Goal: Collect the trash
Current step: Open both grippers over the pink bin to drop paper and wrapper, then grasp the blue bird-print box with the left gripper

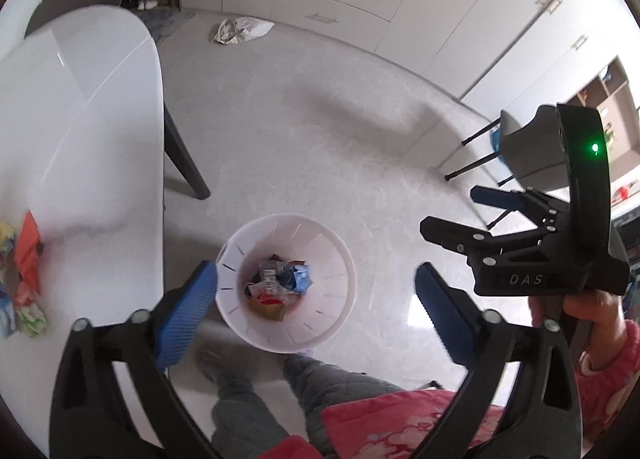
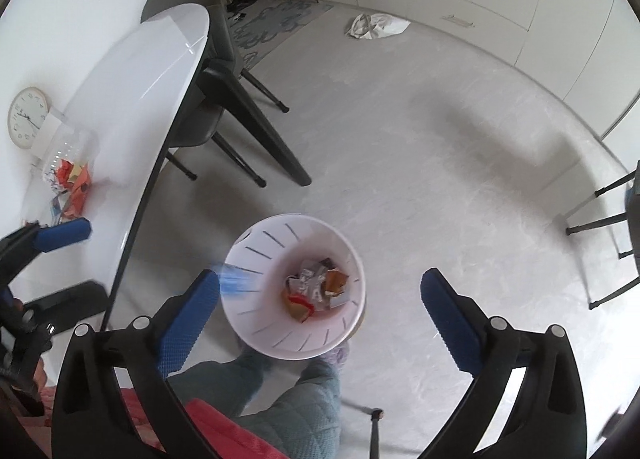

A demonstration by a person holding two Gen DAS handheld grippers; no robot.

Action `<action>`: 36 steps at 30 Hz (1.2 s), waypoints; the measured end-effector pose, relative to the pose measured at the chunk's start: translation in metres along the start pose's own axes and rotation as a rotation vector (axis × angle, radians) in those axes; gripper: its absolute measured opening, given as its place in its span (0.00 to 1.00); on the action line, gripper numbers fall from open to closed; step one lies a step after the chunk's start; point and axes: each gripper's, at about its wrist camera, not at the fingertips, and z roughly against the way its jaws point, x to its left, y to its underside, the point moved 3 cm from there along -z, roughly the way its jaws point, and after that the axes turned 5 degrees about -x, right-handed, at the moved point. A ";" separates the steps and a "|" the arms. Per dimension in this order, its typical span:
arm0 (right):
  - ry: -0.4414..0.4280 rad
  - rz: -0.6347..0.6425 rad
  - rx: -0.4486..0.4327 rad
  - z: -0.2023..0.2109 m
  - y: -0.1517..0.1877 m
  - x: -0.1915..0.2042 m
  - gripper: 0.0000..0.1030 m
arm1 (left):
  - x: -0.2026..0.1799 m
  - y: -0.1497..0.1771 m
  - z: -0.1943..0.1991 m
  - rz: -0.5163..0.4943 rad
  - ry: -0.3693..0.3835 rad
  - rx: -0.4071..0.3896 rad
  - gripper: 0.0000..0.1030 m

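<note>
Pale floor [image 1: 320, 131], white table [image 1: 100, 107], white bin [image 1: 340, 299] of trash [image 1: 280, 283], left gripper [image 1: 316, 299] and right gripper [image 2: 320, 307] spread wide, empty

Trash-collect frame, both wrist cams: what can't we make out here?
- Blue streak at the bin rim, right wrist view: motion blur; can't tell what it is.
- Trash in the bin, both views: crumpled and small; items unreadable.
- Leftover wrappers on the table, left wrist view: blurred and cut by the frame edge; count unclear.
- Left claw in the right wrist view: partly cut off by the edge.
- Right claw in the left wrist view: shows open and empty.
</note>
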 end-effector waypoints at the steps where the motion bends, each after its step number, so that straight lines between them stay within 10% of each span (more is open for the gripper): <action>1: -0.001 -0.001 -0.001 0.002 0.000 -0.001 0.97 | -0.003 0.000 0.001 -0.012 -0.009 -0.001 0.92; 14: -0.030 0.083 -0.011 0.011 -0.016 0.049 0.97 | 0.039 0.003 0.049 0.077 -0.098 -0.081 0.92; 27: -0.166 0.238 -0.071 0.022 -0.042 0.171 0.97 | 0.176 0.045 0.133 0.333 -0.362 -0.195 0.92; 36: -0.218 0.316 -0.069 0.020 -0.045 0.238 0.97 | 0.267 0.060 0.126 0.484 -0.401 -0.158 0.92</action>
